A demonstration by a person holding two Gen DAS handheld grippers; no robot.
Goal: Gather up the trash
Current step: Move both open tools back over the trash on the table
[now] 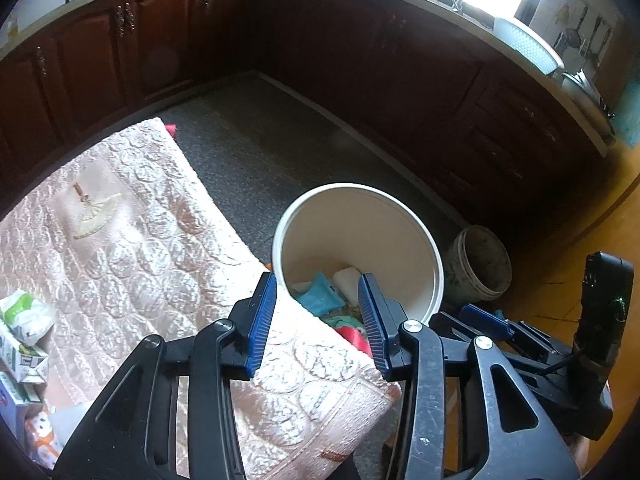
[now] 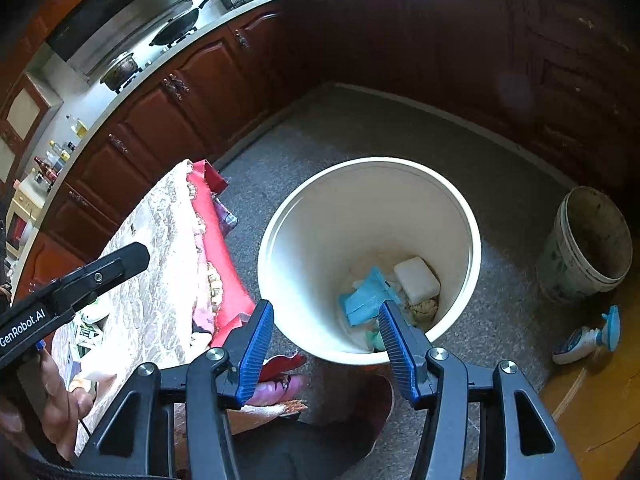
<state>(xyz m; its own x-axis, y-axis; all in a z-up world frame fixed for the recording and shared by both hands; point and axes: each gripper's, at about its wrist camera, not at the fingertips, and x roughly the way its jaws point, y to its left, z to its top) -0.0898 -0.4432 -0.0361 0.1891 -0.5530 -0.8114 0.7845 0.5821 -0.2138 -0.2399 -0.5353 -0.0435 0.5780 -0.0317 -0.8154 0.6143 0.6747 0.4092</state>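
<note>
A white bucket (image 1: 434, 264) (image 2: 472, 240) stands on the floor beside the table. It holds a blue packet (image 1: 320, 294) (image 2: 366, 296), a white block (image 2: 416, 280) and other scraps. My left gripper (image 1: 317, 284) hovers open over the table corner near the bucket's rim, with nothing between its pads. My right gripper (image 2: 326, 312) hangs open above the bucket's near rim, also empty. On the table's left side lie a green-and-white wrapper (image 1: 24, 316) and small cartons (image 1: 26, 362). The right gripper (image 1: 486, 320) also shows low at the right of the left wrist view.
A pink quilted cloth (image 1: 140, 248) covers the table, and a red cloth (image 2: 212, 240) hangs beneath its edge. A dirty old pail (image 1: 478, 264) (image 2: 588, 240) and a spray bottle (image 2: 588, 338) sit on the floor to the right. Dark wooden cabinets (image 1: 100, 60) ring the grey mat (image 1: 260, 144).
</note>
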